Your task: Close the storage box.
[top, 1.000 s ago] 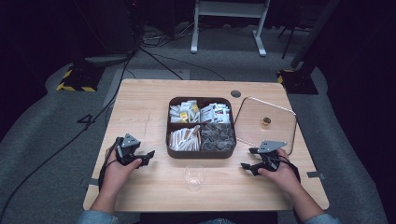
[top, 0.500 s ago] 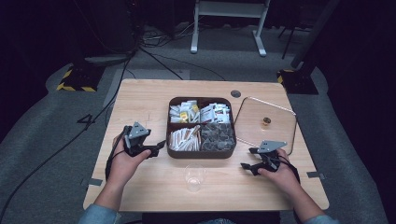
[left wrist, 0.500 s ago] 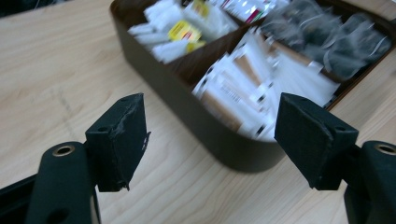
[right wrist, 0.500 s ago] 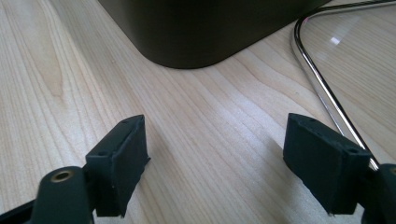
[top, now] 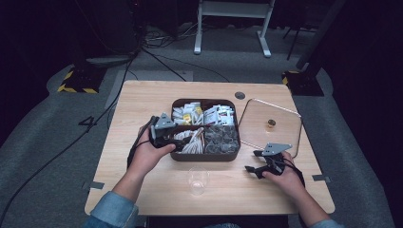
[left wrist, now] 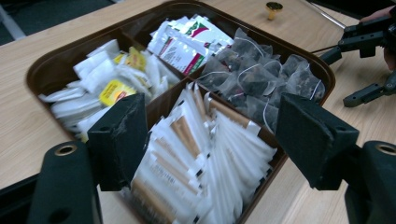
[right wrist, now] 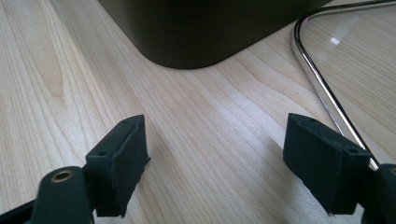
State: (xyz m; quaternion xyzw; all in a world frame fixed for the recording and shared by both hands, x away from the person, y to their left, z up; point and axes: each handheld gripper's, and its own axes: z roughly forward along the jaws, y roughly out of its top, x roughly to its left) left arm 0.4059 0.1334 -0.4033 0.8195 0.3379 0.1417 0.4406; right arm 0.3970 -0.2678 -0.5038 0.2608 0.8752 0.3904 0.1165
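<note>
— While the left gripper (left wrist: 208,140) hangs with its jaws spread wide and empty over the near-left compartment of the brown box (top: 205,158), what should it go for?

— My guess is one of the long paper sachets (left wrist: 196,168) packed directly beneath it. I'd lower it straight, close on a single sachet's end, and avoid raking its neighbours.

— And the right gripper (right wrist: 215,158)?

— Also wide open, holding nothing, low over the bare desk (right wrist: 187,121) just beside the box's corner and the glass lid (top: 270,124). It could steady the box. The drinking glass (top: 197,180) stands near the front edge.
</note>
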